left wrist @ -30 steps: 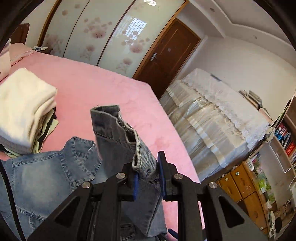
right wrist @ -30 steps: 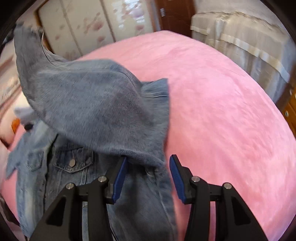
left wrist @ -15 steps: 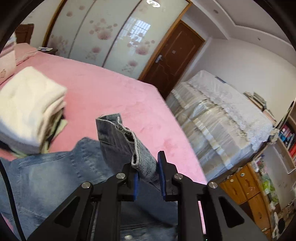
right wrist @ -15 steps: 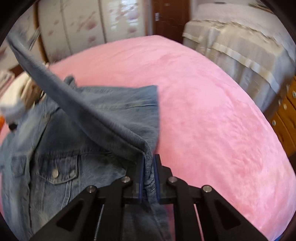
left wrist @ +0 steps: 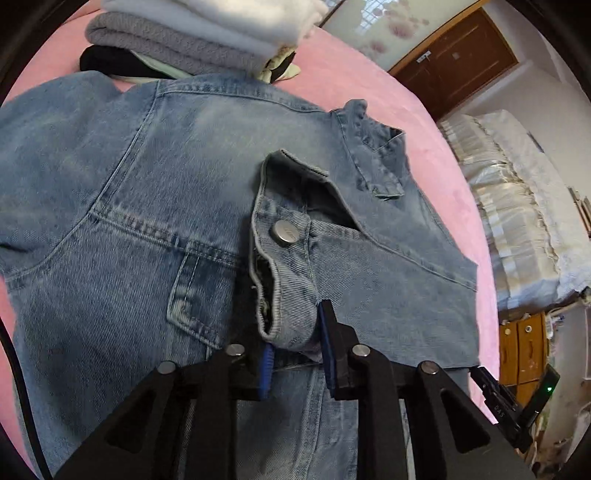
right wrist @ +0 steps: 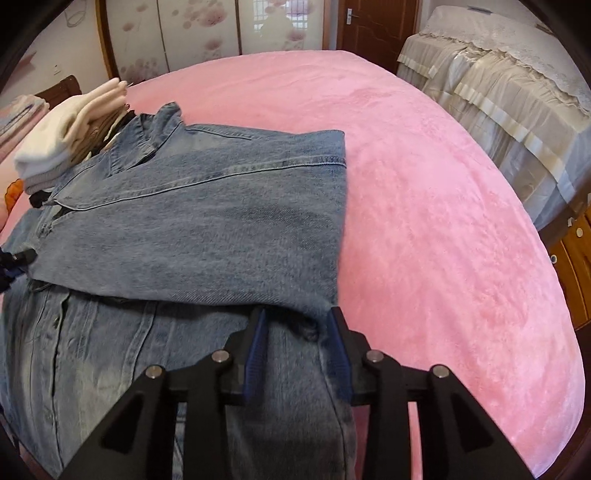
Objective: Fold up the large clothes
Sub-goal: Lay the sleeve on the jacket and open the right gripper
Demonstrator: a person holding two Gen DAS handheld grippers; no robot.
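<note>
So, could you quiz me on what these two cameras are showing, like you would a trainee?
1. True or false: the denim jacket hangs in the air, clear of the pink bed.
2. What sits just beyond the jacket's collar? A) a stack of folded clothes B) a laundry basket C) a pair of shoes
3. Fill in: the right gripper has its jaws ___ above the denim.

Key: 1 false, it lies flat on the bed; 2 A; 3 open.
</note>
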